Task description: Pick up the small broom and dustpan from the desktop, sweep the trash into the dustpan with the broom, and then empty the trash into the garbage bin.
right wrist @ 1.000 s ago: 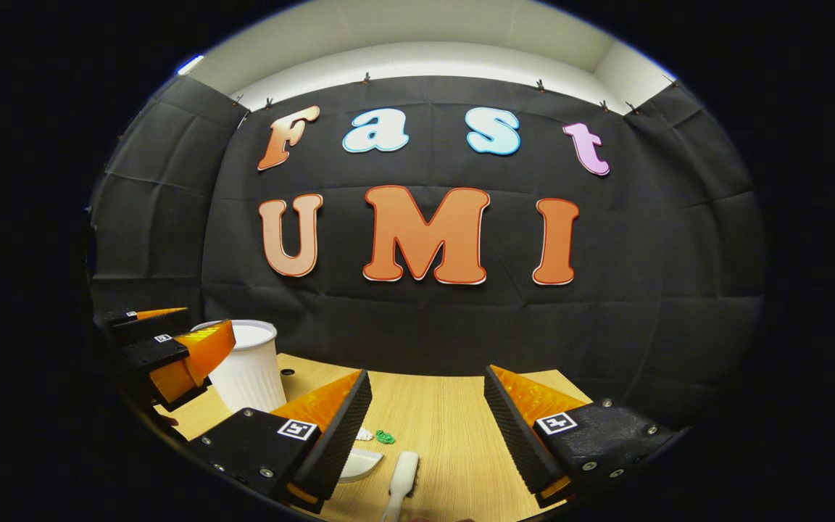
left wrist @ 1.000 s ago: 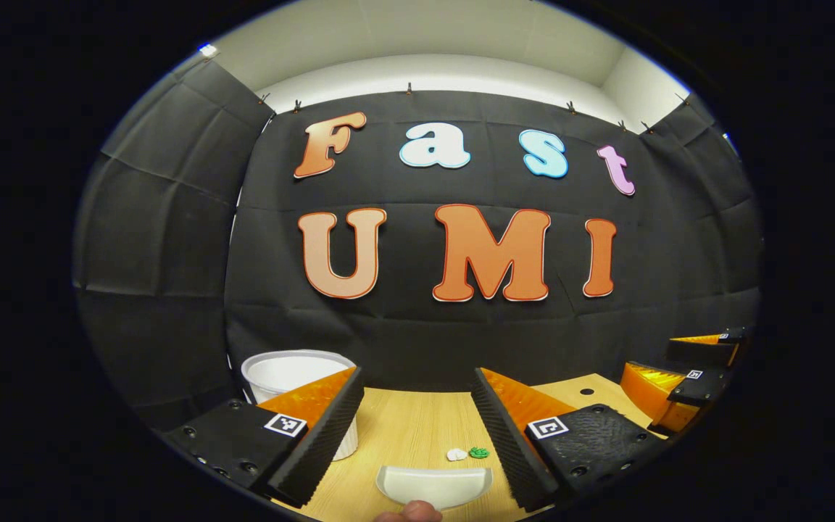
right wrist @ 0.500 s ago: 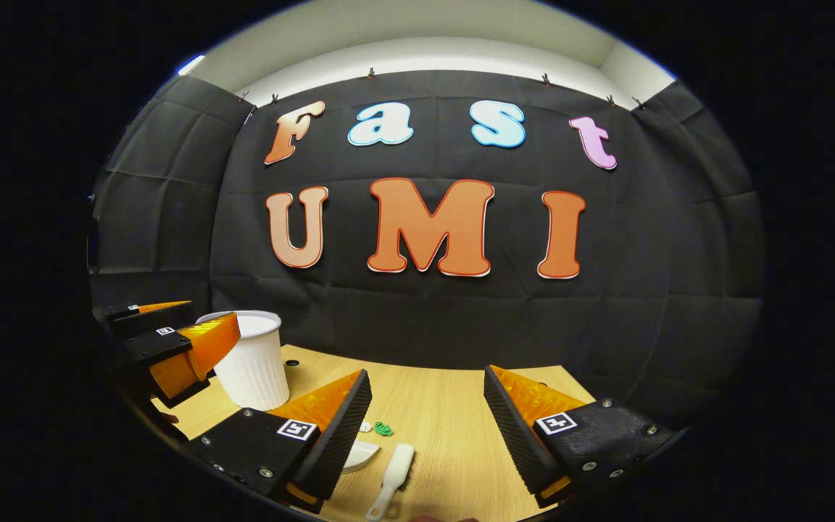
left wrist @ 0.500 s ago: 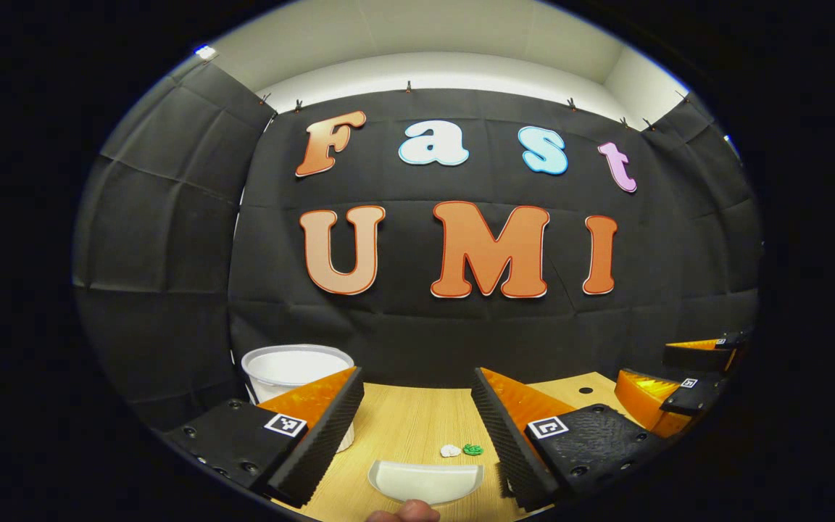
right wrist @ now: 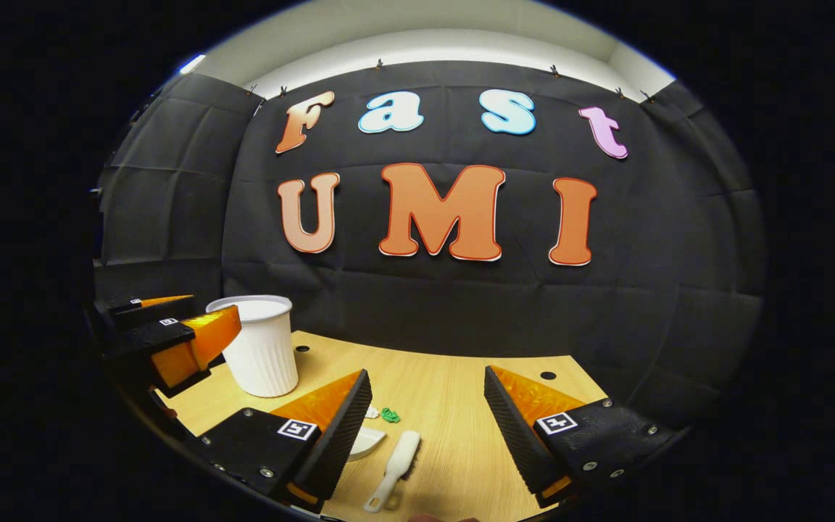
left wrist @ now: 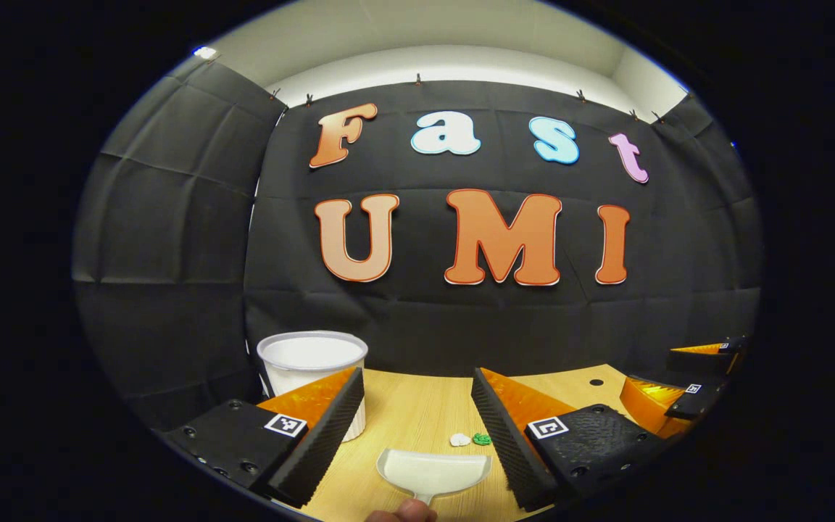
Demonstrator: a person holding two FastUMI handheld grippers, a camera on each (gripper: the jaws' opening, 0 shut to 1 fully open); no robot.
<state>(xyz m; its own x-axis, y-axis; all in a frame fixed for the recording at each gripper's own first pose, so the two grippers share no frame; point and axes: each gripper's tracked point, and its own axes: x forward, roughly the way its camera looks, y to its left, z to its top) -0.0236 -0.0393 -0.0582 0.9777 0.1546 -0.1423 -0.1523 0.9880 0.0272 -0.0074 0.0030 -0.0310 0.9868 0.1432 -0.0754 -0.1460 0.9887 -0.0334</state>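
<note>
Left gripper view: left tool [left wrist: 417, 406] spread, nothing held; one dustpan [left wrist: 433, 473] on bench [left wrist: 417, 413] between fingers; two trash bits [left wrist: 470, 439] beyond; one bin [left wrist: 312, 362], contents unseen.
Right gripper view: right tool [right wrist: 426, 406] spread, nothing held; one broom [right wrist: 394, 467] on bench below.

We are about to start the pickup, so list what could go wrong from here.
1. The white scrap and green scrap lie just past the dustpan; nudging the pan while grabbing it may scatter them.
2. The broom lies close beside the dustpan; the open right tongs could catch both.
3. The bin stands near the left tongs; a swing may tip it.
</note>
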